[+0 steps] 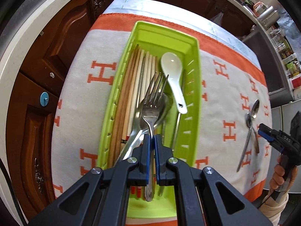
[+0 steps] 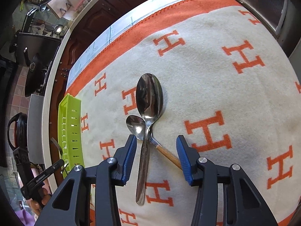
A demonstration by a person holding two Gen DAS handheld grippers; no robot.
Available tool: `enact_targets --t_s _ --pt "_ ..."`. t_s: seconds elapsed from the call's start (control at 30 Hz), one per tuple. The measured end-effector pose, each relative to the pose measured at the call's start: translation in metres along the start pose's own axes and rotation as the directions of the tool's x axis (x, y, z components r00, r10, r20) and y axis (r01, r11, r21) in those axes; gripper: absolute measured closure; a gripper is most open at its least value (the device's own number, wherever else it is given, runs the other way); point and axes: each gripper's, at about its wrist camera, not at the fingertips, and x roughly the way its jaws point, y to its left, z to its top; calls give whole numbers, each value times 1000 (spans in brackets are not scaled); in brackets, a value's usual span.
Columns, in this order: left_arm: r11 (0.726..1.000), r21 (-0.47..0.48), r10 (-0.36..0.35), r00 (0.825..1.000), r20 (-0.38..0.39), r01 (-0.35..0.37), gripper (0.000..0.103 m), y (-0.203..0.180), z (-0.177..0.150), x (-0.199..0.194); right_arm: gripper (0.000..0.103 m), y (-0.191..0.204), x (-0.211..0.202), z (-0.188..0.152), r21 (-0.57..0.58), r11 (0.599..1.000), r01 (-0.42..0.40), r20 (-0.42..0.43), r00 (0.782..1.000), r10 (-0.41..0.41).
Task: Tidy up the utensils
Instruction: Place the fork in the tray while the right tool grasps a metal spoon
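Observation:
My left gripper [image 1: 152,137] is shut on a steel fork [image 1: 153,101] and holds it over the lime green tray [image 1: 195,98]. The tray holds wooden chopsticks [image 1: 129,86], a white ceramic spoon [image 1: 174,75] and a steel spoon [image 1: 161,109] under the fork. My right gripper [image 2: 156,141] is open, its fingers on either side of two crossed spoons on the cloth: a large steel spoon [image 2: 149,98] and a smaller wooden-handled spoon [image 2: 136,125]. The two spoons [image 1: 251,118] and the right gripper [image 1: 263,130] also show at the right of the left wrist view.
The table is covered by a white and orange cloth [image 2: 216,79] with H letters. Dark wooden cabinets [image 1: 54,56] stand beyond the table's far and left edges. The tray [image 2: 72,124] and the left gripper with the fork [image 2: 56,146] show at the left of the right wrist view.

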Motion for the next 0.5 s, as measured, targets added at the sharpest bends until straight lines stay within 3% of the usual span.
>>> enact_targets --t_s 0.17,0.3,0.5 --pt "1000 2 4 1000 -21 -4 100 5 0 12 66 12 4 -2 -59 996 73 -22 997 -74" --pt "1000 6 7 1000 -1 -7 77 3 -2 9 70 15 12 -4 -114 983 141 -36 989 -146" --pt "1000 13 -17 1000 22 16 76 -6 -10 -3 71 15 13 -3 -94 990 107 -44 993 -111"
